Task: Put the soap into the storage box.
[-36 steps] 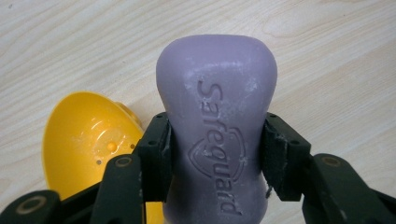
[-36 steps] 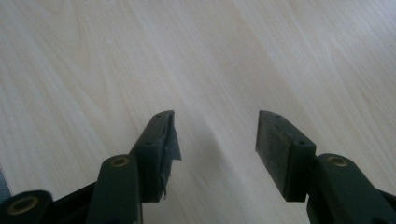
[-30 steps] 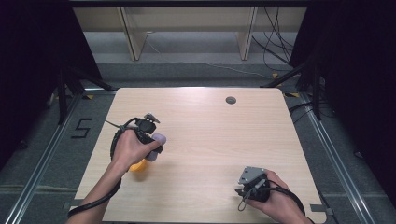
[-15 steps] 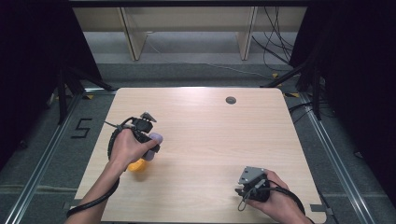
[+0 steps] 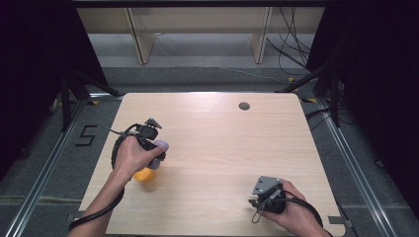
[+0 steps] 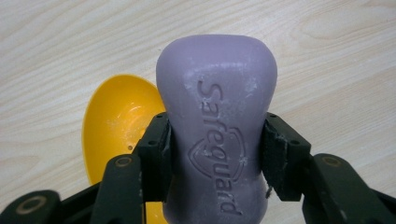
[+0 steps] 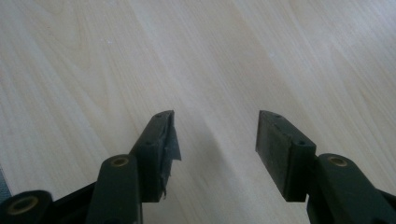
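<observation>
While the left gripper (image 6: 215, 140) clamps the purple soap bar (image 6: 215, 126) just above the yellow dish (image 6: 116, 126) at the table's near left, the slick bar could slip sideways; the right gripper (image 7: 215, 140) rests open at the near right

"Safeguard" embossed on the purple soap bar (image 6: 216, 135) (a "5" (image 5: 87, 135) on the floor)

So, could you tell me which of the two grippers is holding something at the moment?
The left gripper: its jaws clamp a purple soap bar above the yellow dish. The right gripper is open over bare table.
</observation>
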